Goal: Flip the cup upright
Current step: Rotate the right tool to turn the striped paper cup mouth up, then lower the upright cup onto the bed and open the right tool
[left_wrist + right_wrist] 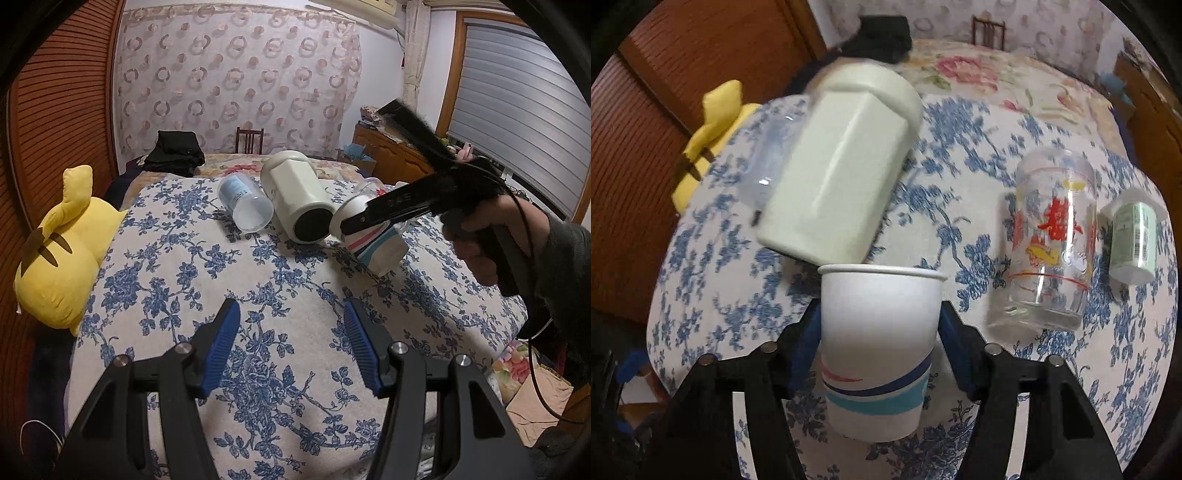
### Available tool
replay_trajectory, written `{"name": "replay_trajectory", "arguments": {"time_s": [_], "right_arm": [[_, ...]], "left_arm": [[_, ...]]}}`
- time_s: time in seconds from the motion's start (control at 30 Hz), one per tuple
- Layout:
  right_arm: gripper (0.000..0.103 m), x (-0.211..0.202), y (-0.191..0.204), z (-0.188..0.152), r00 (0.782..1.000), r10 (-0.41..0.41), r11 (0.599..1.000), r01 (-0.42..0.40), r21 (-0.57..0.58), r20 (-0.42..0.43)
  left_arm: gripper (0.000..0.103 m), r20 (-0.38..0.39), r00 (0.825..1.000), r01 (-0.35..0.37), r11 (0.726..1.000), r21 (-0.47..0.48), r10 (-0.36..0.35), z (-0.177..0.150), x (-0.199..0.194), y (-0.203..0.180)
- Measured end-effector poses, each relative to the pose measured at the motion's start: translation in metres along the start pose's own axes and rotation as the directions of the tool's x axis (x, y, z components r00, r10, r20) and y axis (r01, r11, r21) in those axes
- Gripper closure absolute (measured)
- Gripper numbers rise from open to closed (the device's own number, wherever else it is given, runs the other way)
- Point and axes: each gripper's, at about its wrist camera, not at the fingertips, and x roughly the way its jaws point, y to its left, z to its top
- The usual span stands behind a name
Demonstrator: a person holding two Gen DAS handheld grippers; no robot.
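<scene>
over blue-flowered bedding (280, 295), right gripper (879, 325) clamps the paper cup (877, 354); left gripper (291, 343) gapes, well apart.

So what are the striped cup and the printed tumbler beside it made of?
Striped cup: likely paper; matte white wall, rolled rim, printed bands. It sits between the right gripper fingers.
Printed tumbler: clear and glossy with a thick base, probably glass, possibly hard plastic.

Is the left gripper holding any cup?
No, the left gripper hangs open above the quilt, with nothing between its fingers.
</scene>
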Motion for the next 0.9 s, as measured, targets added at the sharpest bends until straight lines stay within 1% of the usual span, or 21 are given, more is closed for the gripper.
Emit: {"name": "replay_trajectory", "arguments": {"time_s": [0.03, 0.07, 0.1, 0.13, 0.2, 0.23, 0.3, 0.33, 0.53, 0.63, 0.67, 0.7, 0.73, 0.9], "right_arm": [[0.043, -0.009, 0.004, -0.006, 0.998, 0.002, 0.999, 0.000, -0.033, 0.055], [0.043, -0.016, 0.008, -0.010, 0.994, -0.019, 0.997, 0.027, -0.073, 0.112], [0.042, -0.023, 0.013, -0.018, 0.984, -0.042, 0.992, 0.063, -0.113, 0.175], [0.039, -0.032, 0.019, -0.031, 0.965, -0.062, 0.983, 0.103, -0.152, 0.254], [0.039, -0.038, 0.019, -0.046, 0.940, -0.068, 0.978, 0.129, -0.165, 0.333], [0.039, -0.039, 0.017, -0.056, 0.929, -0.064, 0.980, 0.128, -0.155, 0.364], [0.039, -0.037, 0.011, -0.062, 0.916, -0.060, 0.984, 0.121, -0.131, 0.396], [0.039, -0.036, 0.006, -0.067, 0.906, -0.058, 0.986, 0.117, -0.115, 0.418], [0.038, -0.047, -0.007, -0.081, 0.859, -0.031, 0.993, 0.083, -0.080, 0.510], [0.038, -0.051, -0.007, -0.090, 0.855, -0.033, 0.991, 0.095, -0.092, 0.518], [0.038, -0.049, -0.007, -0.093, 0.860, -0.042, 0.991, 0.102, -0.090, 0.508], [0.038, -0.047, -0.008, -0.094, 0.872, -0.033, 0.992, 0.088, -0.092, 0.488], [0.038, -0.045, -0.008, -0.096, 0.879, -0.025, 0.992, 0.079, -0.095, 0.476], [0.038, -0.047, 0.005, -0.108, 0.882, -0.034, 0.986, 0.107, -0.130, 0.469]], "left_arm": [[0.046, 0.001, 1.000, 0.001, 1.000, -0.001, -0.001, 0.000, 0.000, 0.000], [0.046, 0.001, 1.000, 0.001, 1.000, -0.002, -0.001, 0.000, 0.001, 0.001], [0.046, 0.001, 1.000, 0.001, 1.000, -0.003, -0.001, 0.000, 0.002, 0.000], [0.046, 0.001, 1.000, 0.001, 1.000, -0.003, -0.001, 0.000, 0.002, -0.001], [0.046, -0.003, 1.000, 0.001, 1.000, -0.004, -0.001, 0.000, 0.003, -0.001], [0.046, -0.006, 1.000, 0.000, 1.000, -0.001, 0.000, 0.000, 0.004, -0.003], [0.046, -0.011, 1.000, 0.001, 1.000, 0.004, 0.000, 0.000, 0.006, -0.006], [0.046, -0.012, 1.000, 0.001, 1.000, 0.006, -0.001, 0.000, 0.007, -0.007], [0.046, -0.018, 1.000, 0.000, 1.000, 0.011, 0.000, 0.001, 0.009, -0.011], [0.046, -0.018, 1.000, 0.002, 1.000, 0.011, -0.002, 0.000, 0.010, -0.013], [0.046, -0.018, 1.000, 0.003, 1.000, 0.012, -0.003, 0.000, 0.010, -0.013], [0.046, -0.019, 1.000, 0.003, 1.000, 0.012, -0.003, 0.001, 0.011, -0.014], [0.046, -0.019, 1.000, 0.004, 1.000, 0.014, -0.004, 0.001, 0.011, -0.015], [0.046, -0.013, 1.000, 0.000, 1.000, 0.018, 0.000, 0.002, 0.011, -0.016]]}}
